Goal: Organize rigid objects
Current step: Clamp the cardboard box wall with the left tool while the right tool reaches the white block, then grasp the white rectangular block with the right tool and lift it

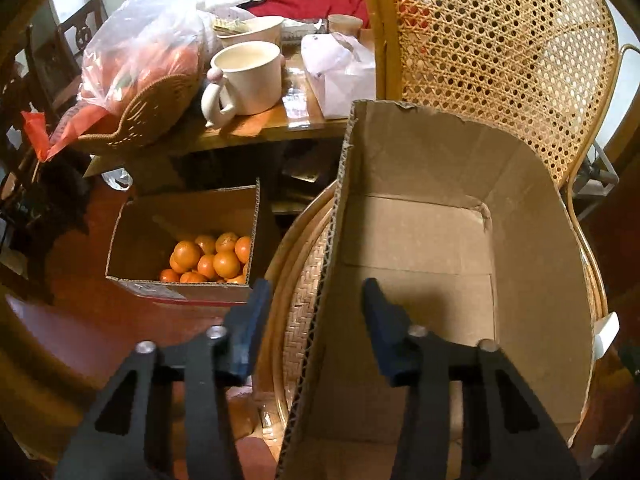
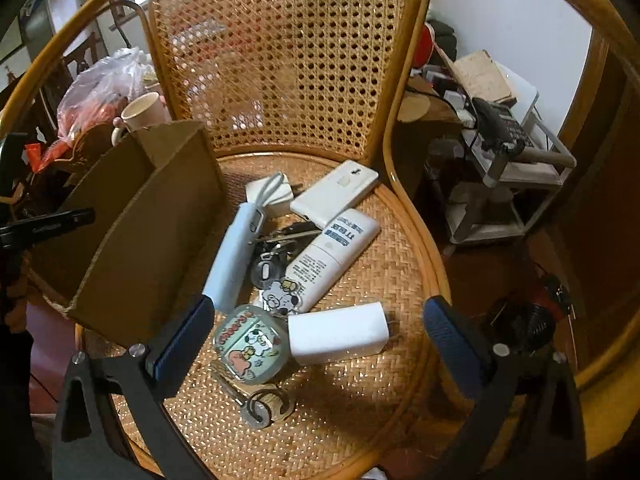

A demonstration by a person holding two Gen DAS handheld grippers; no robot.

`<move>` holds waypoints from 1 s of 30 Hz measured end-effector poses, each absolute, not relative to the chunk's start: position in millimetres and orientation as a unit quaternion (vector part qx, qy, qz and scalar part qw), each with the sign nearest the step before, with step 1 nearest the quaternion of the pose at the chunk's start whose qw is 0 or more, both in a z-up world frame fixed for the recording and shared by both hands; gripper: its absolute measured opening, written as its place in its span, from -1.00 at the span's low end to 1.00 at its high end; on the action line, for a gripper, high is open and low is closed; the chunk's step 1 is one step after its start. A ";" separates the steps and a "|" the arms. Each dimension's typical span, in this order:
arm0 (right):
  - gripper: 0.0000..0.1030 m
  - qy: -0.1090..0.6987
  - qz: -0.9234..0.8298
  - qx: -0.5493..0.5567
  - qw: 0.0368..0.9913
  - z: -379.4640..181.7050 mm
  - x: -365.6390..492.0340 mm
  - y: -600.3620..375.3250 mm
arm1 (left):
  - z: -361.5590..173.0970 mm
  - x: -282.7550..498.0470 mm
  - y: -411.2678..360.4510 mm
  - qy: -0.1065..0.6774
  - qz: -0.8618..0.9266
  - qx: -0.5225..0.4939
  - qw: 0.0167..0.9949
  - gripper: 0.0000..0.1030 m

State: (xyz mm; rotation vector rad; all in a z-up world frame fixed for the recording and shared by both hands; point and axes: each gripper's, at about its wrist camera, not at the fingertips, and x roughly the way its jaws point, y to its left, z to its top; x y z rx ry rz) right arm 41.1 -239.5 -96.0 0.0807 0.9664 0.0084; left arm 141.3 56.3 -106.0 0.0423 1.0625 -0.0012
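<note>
Jaws of both the left gripper (image 1: 316, 312) and right gripper (image 2: 316, 332) stand apart, empty; centre the right over the white charger (image 2: 338, 338), then carry it to the cardboard box (image 2: 132, 240).

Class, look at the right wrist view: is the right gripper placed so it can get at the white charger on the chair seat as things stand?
Probably yes. The right gripper is open, its fingers either side of the charger, which lies uncovered on the seat. Only the cartoon case beside it crowds the left finger.
</note>
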 end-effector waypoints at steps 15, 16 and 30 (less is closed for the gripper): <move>1.00 0.526 -0.026 0.009 0.850 -126.2 60.6 -252.7 | -109.1 140.0 46.8 0.509 -0.033 0.043 0.859 -0.87; 1.00 0.529 -0.021 0.012 0.849 -126.9 60.8 -252.6 | -108.7 139.4 46.6 0.509 -0.039 0.040 0.859 -0.88; 0.27 0.540 0.004 0.013 0.841 -143.6 68.8 -250.2 | -109.9 135.8 35.2 0.503 -0.047 0.064 0.861 -0.93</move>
